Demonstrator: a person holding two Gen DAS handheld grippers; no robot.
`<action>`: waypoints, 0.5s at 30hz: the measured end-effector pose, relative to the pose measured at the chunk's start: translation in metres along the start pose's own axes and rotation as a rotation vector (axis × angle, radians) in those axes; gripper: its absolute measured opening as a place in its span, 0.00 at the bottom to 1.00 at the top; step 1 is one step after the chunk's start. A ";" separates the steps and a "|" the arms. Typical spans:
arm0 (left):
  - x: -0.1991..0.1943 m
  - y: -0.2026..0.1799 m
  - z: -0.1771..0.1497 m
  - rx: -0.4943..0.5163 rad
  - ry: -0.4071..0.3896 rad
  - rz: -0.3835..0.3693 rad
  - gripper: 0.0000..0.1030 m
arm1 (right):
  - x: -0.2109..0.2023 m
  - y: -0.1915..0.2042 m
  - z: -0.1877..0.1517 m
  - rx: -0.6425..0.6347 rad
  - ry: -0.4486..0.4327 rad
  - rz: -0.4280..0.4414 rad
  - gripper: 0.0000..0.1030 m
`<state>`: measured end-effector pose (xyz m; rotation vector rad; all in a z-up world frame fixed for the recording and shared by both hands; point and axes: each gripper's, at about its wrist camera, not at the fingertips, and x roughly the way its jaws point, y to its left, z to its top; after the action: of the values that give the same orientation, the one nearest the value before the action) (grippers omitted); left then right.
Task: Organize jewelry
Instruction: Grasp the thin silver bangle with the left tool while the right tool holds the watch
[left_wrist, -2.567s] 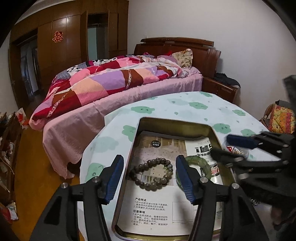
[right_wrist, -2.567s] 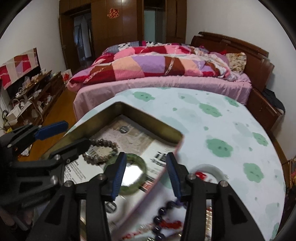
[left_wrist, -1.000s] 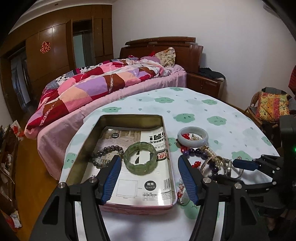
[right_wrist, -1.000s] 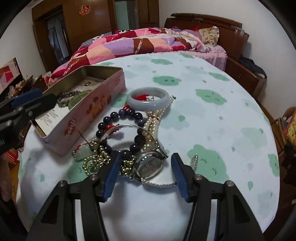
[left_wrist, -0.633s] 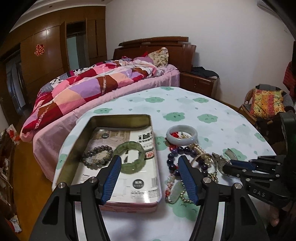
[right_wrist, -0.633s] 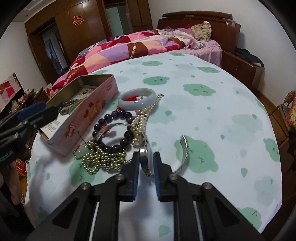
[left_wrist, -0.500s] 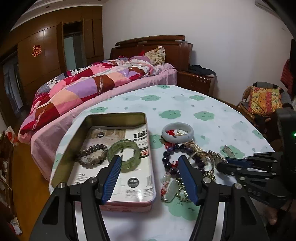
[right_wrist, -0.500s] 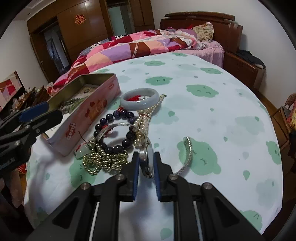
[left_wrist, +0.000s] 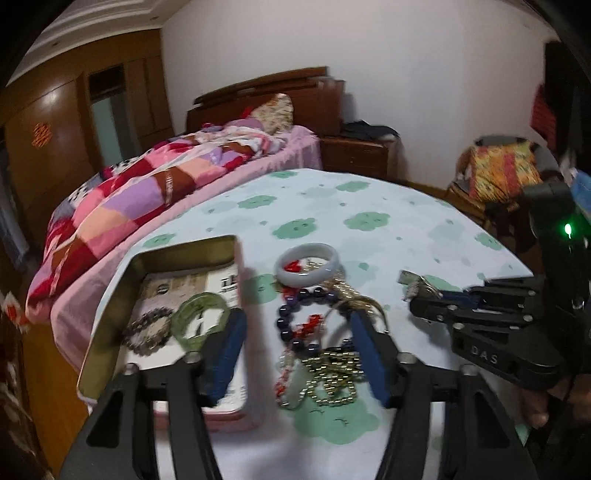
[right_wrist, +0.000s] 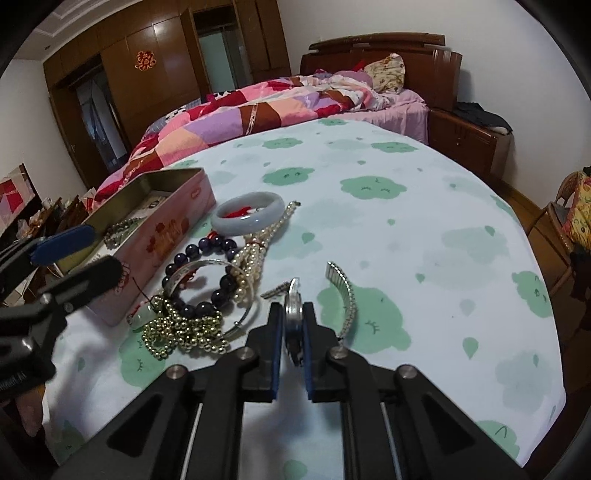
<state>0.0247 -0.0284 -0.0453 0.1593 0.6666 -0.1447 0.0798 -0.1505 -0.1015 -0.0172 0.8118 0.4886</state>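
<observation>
My right gripper (right_wrist: 291, 314) is shut on a silver wristwatch (right_wrist: 293, 301), its metal band (right_wrist: 345, 291) hanging to the right just above the cloth. The watch also shows at the right gripper's tips in the left wrist view (left_wrist: 417, 286). My left gripper (left_wrist: 295, 336) is open and empty above the jewelry pile (left_wrist: 321, 343) of dark beads, gold beads, pearls and a silver bangle. A pale jade bangle (right_wrist: 249, 214) lies beyond the pile. The pink tin (right_wrist: 173, 221) holds a green bangle (left_wrist: 201, 314) and a brown bead bracelet (left_wrist: 147, 330).
The round table has a white cloth with green clouds (right_wrist: 369, 188). A bed with a patchwork quilt (right_wrist: 258, 110) stands behind it. A chair with a patterned cushion (left_wrist: 502, 173) is at the right. Wooden wardrobes (right_wrist: 155, 74) line the far wall.
My right gripper closed on the wristwatch and lifted it off the pile. My left gripper moved right, from over the tin to over the jewelry pile.
</observation>
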 end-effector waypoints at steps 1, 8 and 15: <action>0.004 -0.003 0.000 0.015 0.010 -0.007 0.47 | 0.000 0.000 0.000 0.002 0.001 0.003 0.12; 0.035 -0.012 0.004 0.052 0.095 -0.047 0.34 | -0.001 -0.003 0.000 0.019 -0.001 0.019 0.12; 0.057 -0.013 -0.004 0.049 0.166 -0.056 0.04 | 0.000 -0.002 -0.001 0.007 0.001 0.023 0.12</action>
<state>0.0647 -0.0448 -0.0854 0.2011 0.8340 -0.2030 0.0800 -0.1521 -0.1021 -0.0015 0.8156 0.5074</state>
